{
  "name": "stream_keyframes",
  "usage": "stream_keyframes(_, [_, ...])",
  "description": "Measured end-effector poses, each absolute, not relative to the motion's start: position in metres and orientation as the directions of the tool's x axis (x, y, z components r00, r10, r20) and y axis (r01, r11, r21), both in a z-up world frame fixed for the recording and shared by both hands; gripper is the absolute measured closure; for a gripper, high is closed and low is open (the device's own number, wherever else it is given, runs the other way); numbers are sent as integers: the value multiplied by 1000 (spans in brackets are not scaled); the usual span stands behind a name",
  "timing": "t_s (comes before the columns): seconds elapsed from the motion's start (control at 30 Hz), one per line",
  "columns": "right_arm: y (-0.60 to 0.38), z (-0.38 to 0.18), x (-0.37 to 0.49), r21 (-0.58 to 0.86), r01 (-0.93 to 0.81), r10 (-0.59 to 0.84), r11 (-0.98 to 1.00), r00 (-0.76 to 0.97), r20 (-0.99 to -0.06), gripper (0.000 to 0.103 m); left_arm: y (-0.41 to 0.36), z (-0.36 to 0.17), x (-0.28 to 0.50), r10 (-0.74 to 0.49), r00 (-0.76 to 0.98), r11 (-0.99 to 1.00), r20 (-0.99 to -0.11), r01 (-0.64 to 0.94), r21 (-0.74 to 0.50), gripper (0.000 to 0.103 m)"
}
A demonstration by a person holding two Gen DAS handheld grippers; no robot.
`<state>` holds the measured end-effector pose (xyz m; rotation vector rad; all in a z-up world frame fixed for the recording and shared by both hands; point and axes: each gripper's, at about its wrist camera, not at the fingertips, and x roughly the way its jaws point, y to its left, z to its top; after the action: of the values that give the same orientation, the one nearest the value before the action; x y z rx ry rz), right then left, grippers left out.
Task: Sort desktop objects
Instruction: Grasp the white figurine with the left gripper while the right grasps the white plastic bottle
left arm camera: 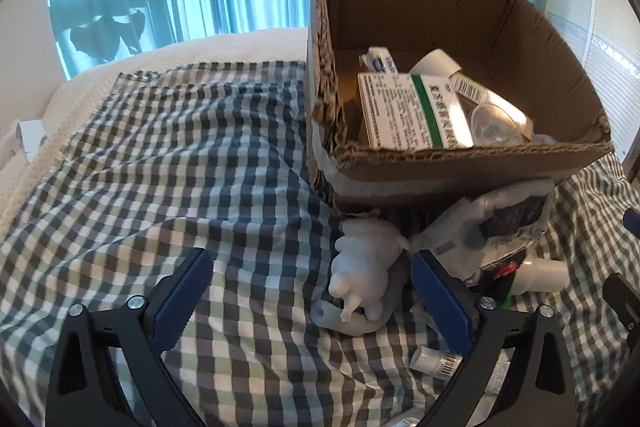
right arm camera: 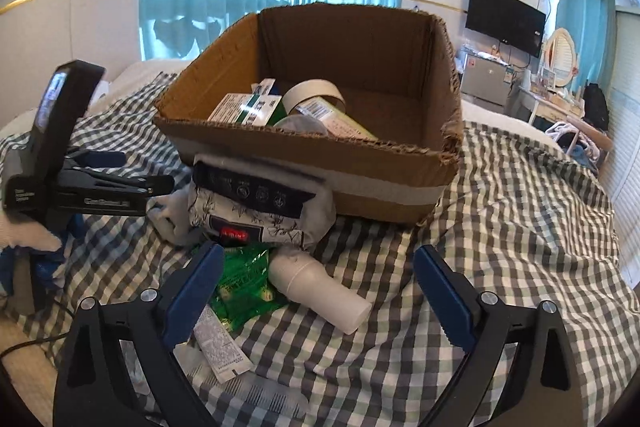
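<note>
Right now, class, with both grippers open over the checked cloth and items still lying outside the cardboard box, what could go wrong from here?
1. The white figurine lies across a grey tube; the left gripper might pinch both or tip it.
2. The white bottle lies on its side on rumpled checked cloth; a nudge from the right gripper may roll it.
3. The cardboard box already holds stacked items, so drops could bounce out.

One cardboard box [right arm camera: 320, 163], one white bottle [right arm camera: 320, 291], one white figurine [left arm camera: 360, 267], one green packet [right arm camera: 244, 279] (partly hidden)
</note>
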<state>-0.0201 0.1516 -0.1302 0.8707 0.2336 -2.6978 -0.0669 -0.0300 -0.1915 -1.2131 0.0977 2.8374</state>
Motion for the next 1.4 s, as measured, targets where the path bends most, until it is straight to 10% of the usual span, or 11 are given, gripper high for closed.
stream_keyframes(1.1, [133, -214, -73, -82, 428, -219, -900, -608, -763, 14, 46, -266, -74, -21, -628, -970, -778, -174, 167, 18])
stream_keyframes(1.4, [126, -219, -64, -80, 462, -213, -883, -547, -809, 67, 66, -269, -60, 9, -622, -958, -783, -229, 171, 60])
